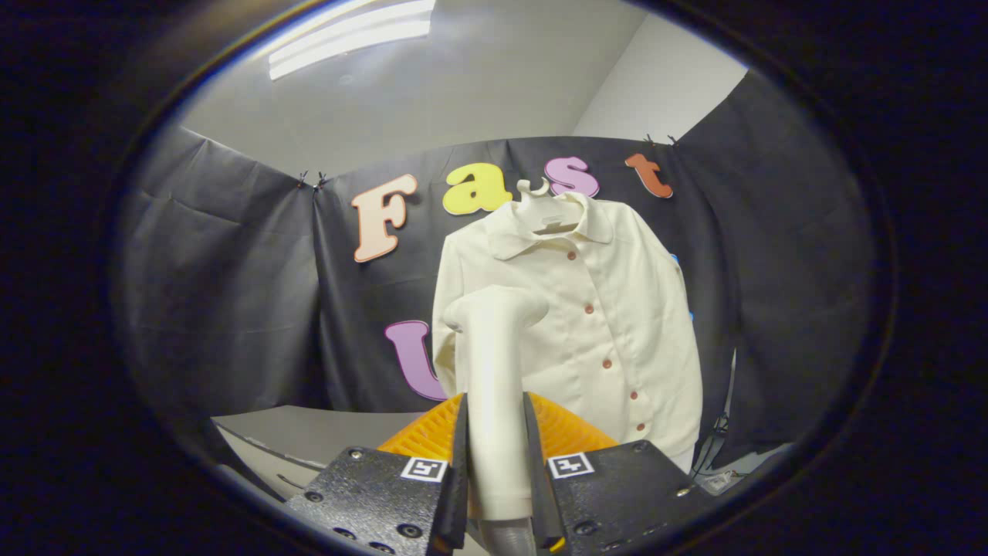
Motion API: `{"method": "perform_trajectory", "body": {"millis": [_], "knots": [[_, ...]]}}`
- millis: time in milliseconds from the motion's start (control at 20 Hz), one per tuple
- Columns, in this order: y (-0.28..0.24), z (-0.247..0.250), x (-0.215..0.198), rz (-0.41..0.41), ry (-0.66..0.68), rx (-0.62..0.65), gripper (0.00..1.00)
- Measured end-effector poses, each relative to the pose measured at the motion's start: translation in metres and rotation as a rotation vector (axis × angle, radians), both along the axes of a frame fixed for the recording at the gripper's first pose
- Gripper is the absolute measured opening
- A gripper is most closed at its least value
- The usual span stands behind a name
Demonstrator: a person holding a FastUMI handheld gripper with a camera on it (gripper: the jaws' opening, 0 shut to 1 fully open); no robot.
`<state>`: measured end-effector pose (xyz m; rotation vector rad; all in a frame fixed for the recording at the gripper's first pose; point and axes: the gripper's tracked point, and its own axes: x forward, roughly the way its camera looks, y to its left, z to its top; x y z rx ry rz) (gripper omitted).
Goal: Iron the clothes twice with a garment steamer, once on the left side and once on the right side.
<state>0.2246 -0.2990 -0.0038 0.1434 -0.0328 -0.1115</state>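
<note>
Fingers (495, 455) clamping steamer (494, 371), shirt (602, 324) beyond

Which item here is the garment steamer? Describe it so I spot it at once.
Start at the cream button-up shirt hanging on the black booth wall. In front of its left half stands the garment steamer, gripped between the fingers: a smooth white handle with a bent head, no buttons.

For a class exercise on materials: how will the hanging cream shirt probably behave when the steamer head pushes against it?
The shirt is thin cloth that drapes in soft folds, so it will probably give and dent. It hangs from one hanger, so it may swing or twist. The steamer, clamped in the gripper, looks rigid by comparison.
</note>
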Motion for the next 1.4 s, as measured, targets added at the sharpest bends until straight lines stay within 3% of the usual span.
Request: {"method": "perform_trajectory", "body": {"millis": [150,400,700,1400], "knots": [[-0.011,0.008,0.020,-0.002,-0.032,0.036,0.33],[-0.026,0.012,0.053,-0.017,-0.052,-0.024,0.33],[-0.033,-0.016,0.080,-0.017,-0.044,0.017,0.33],[-0.047,-0.103,0.042,0.013,0.036,0.089,0.33]]}}
